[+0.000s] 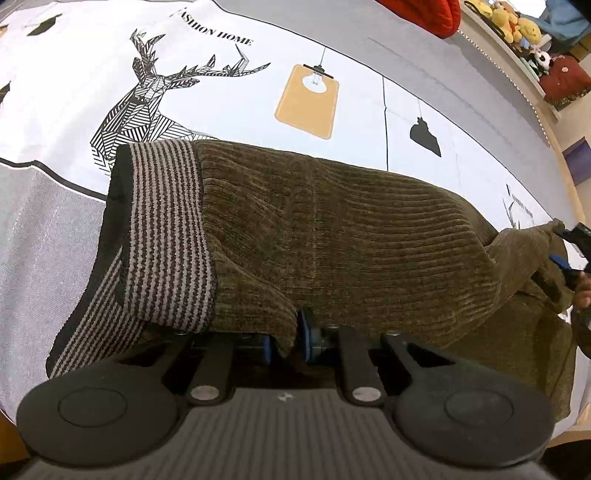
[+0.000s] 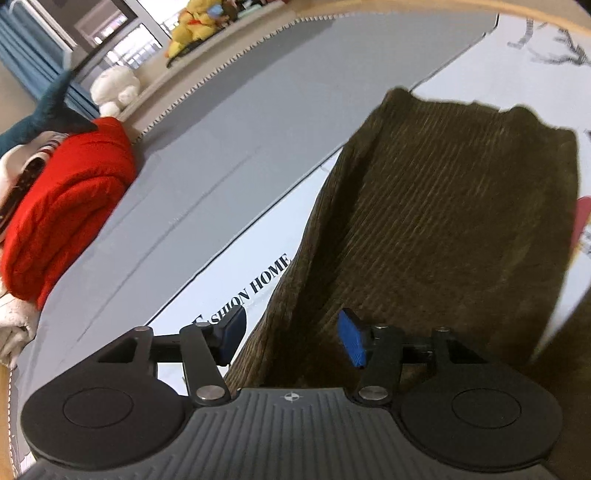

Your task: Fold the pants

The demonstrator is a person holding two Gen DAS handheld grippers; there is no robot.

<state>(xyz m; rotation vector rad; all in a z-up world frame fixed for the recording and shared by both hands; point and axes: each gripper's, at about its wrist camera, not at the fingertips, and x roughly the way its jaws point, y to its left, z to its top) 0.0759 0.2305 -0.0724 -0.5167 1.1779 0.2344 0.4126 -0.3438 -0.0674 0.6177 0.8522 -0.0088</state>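
Olive-brown ribbed pants lie across the printed bed cover, with the grey-and-brown striped waistband turned outward at the left. My left gripper points steeply down and is shut on a fold of the olive fabric just right of the waistband. In the right wrist view the pants stretch away from me. My right gripper stands open over their near left edge, and its blue pads do not press on the cloth. At the far right of the left wrist view, the right gripper and a hand show beside the bunched leg end.
The cover is white and grey with a deer print and "FASHION HOME" lettering. A folded red garment lies at the bed's far side. Plush toys sit on a ledge behind the bed, and more plush toys line the shelf.
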